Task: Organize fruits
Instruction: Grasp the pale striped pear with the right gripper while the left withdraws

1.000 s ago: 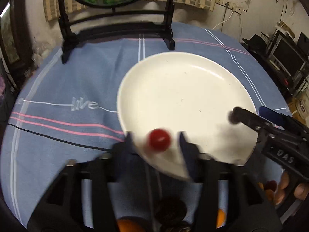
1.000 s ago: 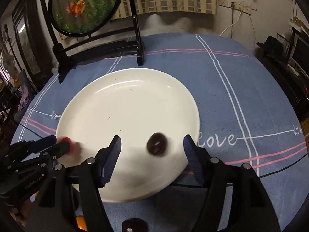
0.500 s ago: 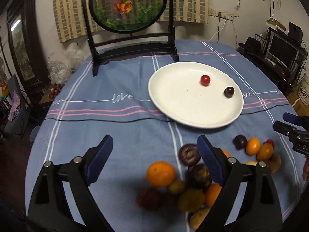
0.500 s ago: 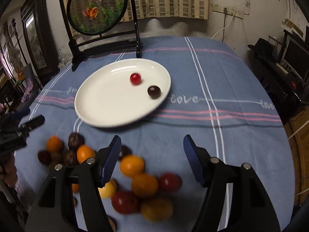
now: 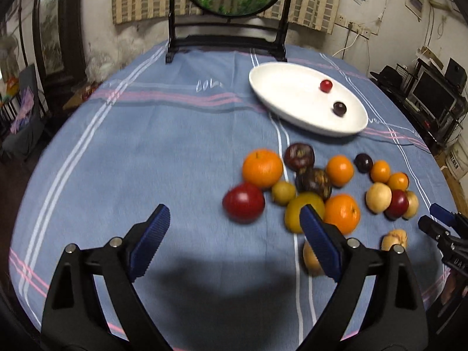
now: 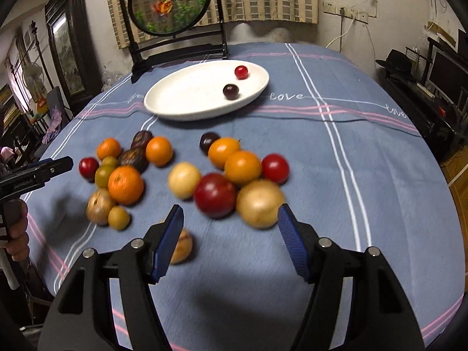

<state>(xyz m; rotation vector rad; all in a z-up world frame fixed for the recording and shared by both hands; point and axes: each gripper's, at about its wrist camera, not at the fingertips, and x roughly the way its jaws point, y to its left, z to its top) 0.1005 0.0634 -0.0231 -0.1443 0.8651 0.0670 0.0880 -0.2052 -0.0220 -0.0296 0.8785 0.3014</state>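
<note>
On the blue cloth (image 6: pixel 365 175), round orange, red, yellow and dark fruits (image 6: pixel 215 194) lie clustered; left gripper (image 5: pixel 234 234) and right gripper (image 6: pixel 229 234) gape empty.

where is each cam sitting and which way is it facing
Left wrist: on the left gripper, angled down across the table toward the fruit pile; its open fingers show, the right gripper at the right edge.
Right wrist: on the right gripper, same heading; its fingers show, a hand at left.
Shared: the white plate with two fruits.
</note>
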